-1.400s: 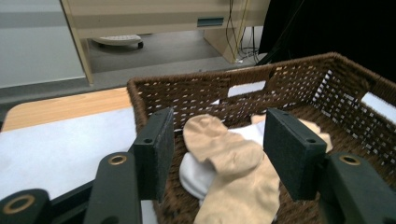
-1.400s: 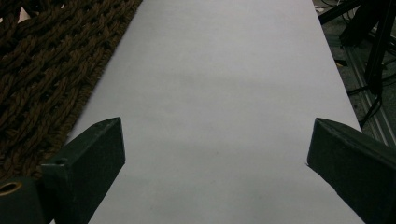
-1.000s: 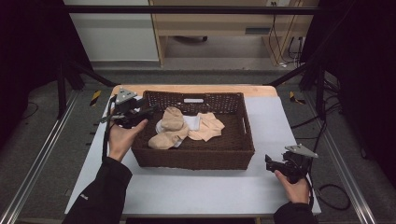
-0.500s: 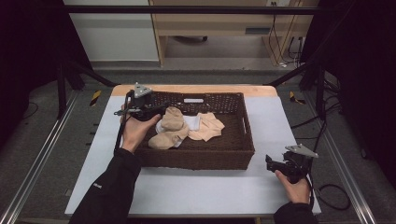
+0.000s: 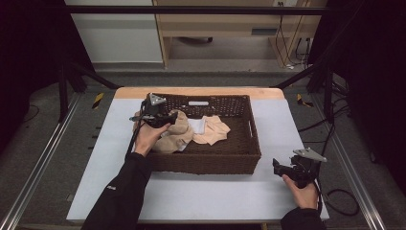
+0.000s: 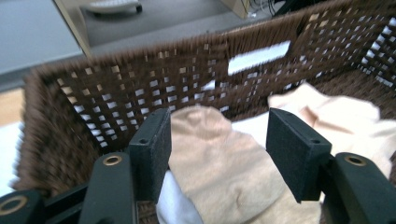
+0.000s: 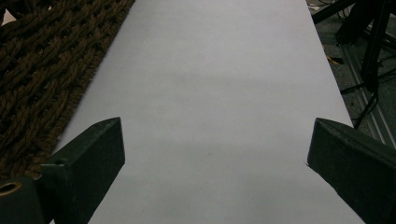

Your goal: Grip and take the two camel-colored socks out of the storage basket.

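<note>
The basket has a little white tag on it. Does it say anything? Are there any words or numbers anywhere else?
No text in these pictures can be read.
White tag on the far wall of the basket: looks blank in the high view, and is blurred in the left gripper view, so any words on it cannot be read.
Tan cloths, grippers and table: no words, numbers or signs visible.
</note>
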Motion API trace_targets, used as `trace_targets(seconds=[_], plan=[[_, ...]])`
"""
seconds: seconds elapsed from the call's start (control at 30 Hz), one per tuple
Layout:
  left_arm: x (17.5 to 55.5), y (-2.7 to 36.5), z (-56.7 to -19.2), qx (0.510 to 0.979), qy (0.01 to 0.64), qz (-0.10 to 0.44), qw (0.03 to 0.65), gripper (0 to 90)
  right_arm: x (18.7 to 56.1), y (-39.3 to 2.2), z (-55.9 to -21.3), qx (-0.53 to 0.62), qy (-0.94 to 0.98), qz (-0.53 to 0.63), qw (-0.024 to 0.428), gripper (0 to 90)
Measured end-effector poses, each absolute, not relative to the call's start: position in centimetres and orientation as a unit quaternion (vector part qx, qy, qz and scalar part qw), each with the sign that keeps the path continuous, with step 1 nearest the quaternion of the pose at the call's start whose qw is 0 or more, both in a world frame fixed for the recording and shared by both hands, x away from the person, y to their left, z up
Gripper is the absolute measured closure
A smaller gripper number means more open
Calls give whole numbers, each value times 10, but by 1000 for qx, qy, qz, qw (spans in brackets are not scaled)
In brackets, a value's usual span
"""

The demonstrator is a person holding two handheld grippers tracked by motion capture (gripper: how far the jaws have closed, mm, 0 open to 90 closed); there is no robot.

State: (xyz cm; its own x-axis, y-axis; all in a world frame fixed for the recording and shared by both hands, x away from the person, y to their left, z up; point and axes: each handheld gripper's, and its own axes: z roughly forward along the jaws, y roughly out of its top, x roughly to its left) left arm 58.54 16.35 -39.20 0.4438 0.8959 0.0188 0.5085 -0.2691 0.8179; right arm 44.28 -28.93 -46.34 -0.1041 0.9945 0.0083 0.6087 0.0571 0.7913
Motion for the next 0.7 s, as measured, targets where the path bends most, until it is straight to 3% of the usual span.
trace_targets(seconds=[0.7], plan=[[587, 157, -423, 800, 449, 219, 333, 283, 444, -288, -465, 602, 669, 322, 292, 44]])
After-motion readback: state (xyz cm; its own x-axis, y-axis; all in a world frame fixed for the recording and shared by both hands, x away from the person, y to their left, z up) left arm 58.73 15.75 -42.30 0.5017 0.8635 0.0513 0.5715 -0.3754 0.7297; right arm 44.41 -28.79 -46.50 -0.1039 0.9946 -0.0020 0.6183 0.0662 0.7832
